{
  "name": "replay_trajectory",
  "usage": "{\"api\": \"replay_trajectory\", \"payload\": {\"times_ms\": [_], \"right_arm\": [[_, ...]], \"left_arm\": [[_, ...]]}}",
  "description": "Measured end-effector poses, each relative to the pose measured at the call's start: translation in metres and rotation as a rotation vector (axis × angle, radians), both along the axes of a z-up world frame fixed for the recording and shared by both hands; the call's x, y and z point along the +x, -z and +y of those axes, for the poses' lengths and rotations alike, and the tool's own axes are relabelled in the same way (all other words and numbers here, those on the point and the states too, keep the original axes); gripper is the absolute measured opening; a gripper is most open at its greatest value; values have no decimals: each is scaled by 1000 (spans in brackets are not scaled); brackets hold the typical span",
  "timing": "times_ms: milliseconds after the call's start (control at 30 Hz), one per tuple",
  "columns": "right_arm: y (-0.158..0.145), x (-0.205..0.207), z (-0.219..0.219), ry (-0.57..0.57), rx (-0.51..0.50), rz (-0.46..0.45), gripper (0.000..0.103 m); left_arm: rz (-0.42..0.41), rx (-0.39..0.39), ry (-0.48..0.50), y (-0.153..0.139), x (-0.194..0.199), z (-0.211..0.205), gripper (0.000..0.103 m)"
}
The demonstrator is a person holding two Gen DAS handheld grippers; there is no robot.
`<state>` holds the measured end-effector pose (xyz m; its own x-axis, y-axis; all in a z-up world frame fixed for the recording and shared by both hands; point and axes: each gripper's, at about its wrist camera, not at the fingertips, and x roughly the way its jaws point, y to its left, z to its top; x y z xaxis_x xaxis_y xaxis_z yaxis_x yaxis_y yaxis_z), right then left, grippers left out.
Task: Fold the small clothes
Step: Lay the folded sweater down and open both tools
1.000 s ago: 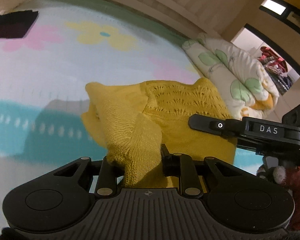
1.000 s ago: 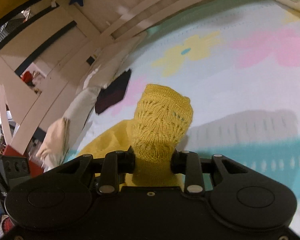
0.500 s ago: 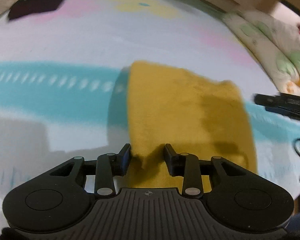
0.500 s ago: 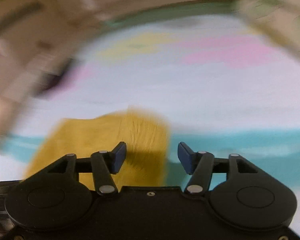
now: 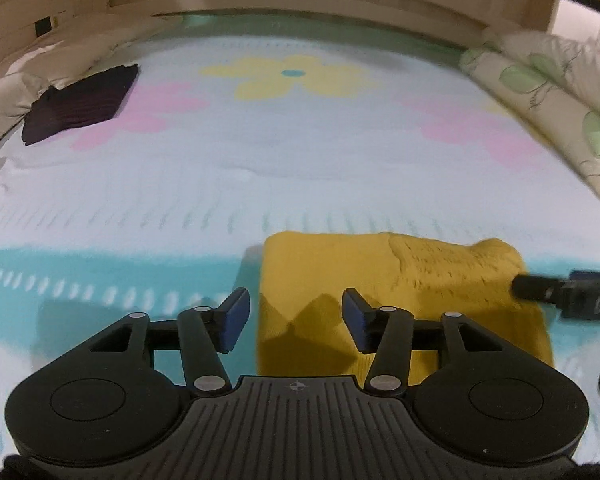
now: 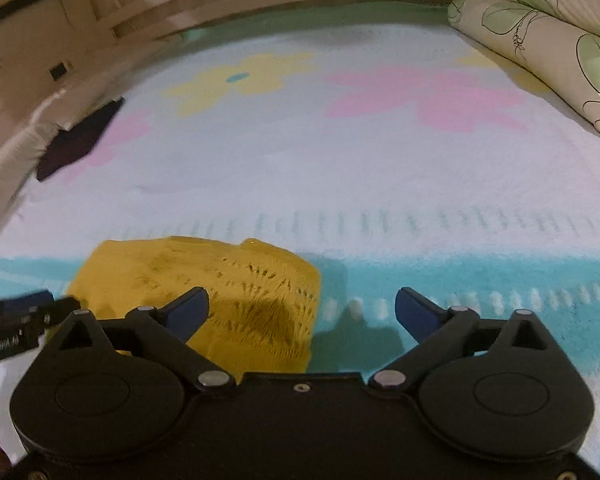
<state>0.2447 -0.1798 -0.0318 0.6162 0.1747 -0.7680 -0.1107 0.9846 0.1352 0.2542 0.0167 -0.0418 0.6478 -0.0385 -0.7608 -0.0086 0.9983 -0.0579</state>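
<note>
The folded yellow knit garment [image 5: 400, 288] is being released flat onto the flowered bedspread [image 5: 300, 152]; left gripper [image 5: 296, 320] and right gripper [image 6: 302, 312] are being opened, nothing pinched. Both should be withdrawn without snagging the knit.

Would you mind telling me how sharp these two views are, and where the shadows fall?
Left wrist view: mild motion blur, bent fisheye edges, gripper shadow on the yellow knit garment. Right wrist view: left edge smeared, a dark shadow on the garment and the blanket.

No readable text anywhere.
</note>
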Motion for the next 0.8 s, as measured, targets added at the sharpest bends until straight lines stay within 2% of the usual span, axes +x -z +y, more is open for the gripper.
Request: {"api": "replay_trajectory", "payload": {"times_ms": [67, 100, 133, 200, 267, 367, 467, 633, 800], "right_arm": [[11, 9, 5, 11, -43, 37, 103], [16, 11, 6, 10, -64, 55, 103], [23, 13, 7, 9, -82, 71, 103], [30, 16, 0, 24, -43, 79, 102], [31, 18, -5, 41, -9, 97, 102], [26, 14, -6, 30, -8, 77, 103], [12, 3, -12, 32, 14, 38, 103], [-25, -32, -26, 23, 19, -85, 103], [-56, -81, -26, -11, -19, -211, 103]], "left_arm": [[51, 33, 8, 12, 9, -6, 58], [71, 45, 6, 19, 10, -5, 68], [65, 49, -8, 23, 10, -3, 73], [64, 48, -31, 27, 11, 3, 90], [74, 19, -42, 27, 10, 11, 94], [78, 4, -44, 21, 2, 17, 95], [47, 12, -23, 7, -13, 17, 95], [-52, -9, 25, -28, -53, 13, 95], [-144, 27, 50, -50, -100, 4, 95]]}}
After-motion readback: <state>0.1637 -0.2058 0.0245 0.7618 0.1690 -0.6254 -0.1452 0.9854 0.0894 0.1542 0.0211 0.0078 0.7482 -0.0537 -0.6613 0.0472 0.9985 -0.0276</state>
